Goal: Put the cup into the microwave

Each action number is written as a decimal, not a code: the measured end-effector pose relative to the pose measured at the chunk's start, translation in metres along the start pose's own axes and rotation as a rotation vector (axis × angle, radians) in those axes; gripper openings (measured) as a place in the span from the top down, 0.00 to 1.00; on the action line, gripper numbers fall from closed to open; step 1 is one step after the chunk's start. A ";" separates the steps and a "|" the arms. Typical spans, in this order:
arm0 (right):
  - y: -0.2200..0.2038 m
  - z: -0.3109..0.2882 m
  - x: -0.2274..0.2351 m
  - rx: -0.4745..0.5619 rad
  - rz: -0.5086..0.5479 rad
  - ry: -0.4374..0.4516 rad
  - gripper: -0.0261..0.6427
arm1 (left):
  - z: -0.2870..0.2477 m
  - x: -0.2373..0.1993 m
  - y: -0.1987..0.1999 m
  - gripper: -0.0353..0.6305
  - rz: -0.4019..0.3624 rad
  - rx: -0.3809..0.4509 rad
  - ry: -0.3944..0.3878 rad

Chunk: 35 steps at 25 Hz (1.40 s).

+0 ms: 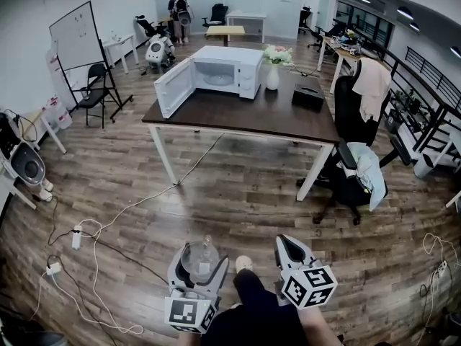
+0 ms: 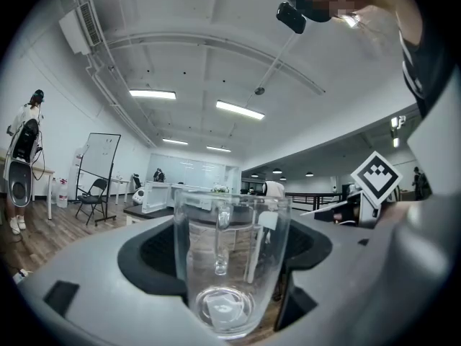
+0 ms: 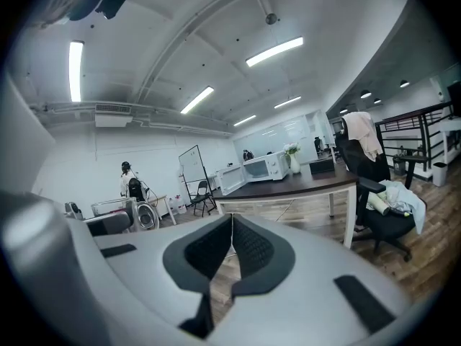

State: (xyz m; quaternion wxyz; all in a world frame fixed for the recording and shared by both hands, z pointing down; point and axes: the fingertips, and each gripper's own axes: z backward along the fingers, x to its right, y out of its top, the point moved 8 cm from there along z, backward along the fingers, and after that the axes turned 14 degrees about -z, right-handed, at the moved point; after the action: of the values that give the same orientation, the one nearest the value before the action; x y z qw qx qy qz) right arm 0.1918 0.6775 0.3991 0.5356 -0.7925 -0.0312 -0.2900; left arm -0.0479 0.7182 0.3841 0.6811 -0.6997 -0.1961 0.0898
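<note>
A clear glass cup [image 2: 229,259] with a handle stands upright between the jaws of my left gripper [image 2: 230,265], which is shut on it; in the head view the cup [image 1: 199,258] shows at the bottom, above the left gripper [image 1: 197,274]. My right gripper [image 1: 287,252] is beside it, shut and empty, its pads meeting in the right gripper view [image 3: 232,254]. The white microwave [image 1: 220,72] stands far ahead on the dark table [image 1: 248,114], its door swung open to the left. It also shows small in the right gripper view [image 3: 265,167].
A vase of flowers [image 1: 274,65] and a black box [image 1: 307,94] stand on the table right of the microwave. An office chair [image 1: 358,171] sits at the table's right. White cables [image 1: 101,251] trail over the wooden floor at left. A whiteboard [image 1: 78,38] and folding chair [image 1: 94,86] stand further left.
</note>
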 end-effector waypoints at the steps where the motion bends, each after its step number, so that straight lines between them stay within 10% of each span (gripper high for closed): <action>1: 0.001 -0.006 0.001 -0.006 -0.007 0.006 0.97 | -0.004 -0.002 -0.001 0.37 0.000 -0.001 0.003; 35: 0.110 -0.261 0.076 -0.087 0.014 0.095 0.97 | -0.244 -0.101 -0.006 0.37 -0.005 -0.003 0.088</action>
State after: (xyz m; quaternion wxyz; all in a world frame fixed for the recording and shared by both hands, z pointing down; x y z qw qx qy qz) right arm 0.1829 0.3851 0.4126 0.5034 -0.8006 0.0125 -0.3247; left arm -0.0447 0.4542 0.3899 0.6883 -0.7035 -0.1676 0.0571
